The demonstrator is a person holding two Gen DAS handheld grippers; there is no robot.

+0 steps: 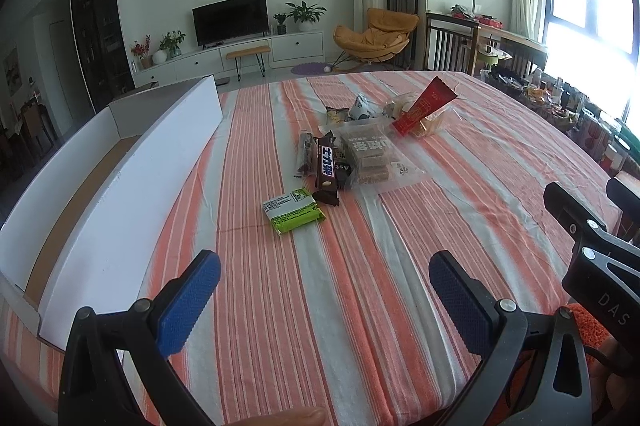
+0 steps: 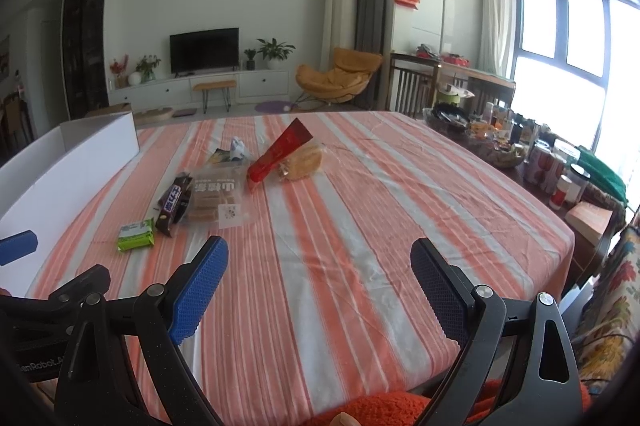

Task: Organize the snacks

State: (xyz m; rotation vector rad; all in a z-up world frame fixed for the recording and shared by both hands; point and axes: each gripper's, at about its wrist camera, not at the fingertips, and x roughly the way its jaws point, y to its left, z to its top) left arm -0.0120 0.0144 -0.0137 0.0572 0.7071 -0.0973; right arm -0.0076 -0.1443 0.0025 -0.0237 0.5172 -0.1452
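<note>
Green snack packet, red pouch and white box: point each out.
green snack packet (image 1: 293, 211), left wrist view, middle of its face
red pouch (image 2: 279, 150), right wrist view, mid-body
white box (image 1: 120, 178), left wrist view, near side wall

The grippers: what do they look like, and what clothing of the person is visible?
Both the left gripper and the right gripper have black frames with silver bolts and two fingers faced with blue, finely textured pads. In the left wrist view the right one's body shows white letters "DAS". The other view shows part of a word, "...nRobot", on the left one. An orange fuzzy sleeve is visible.
</note>
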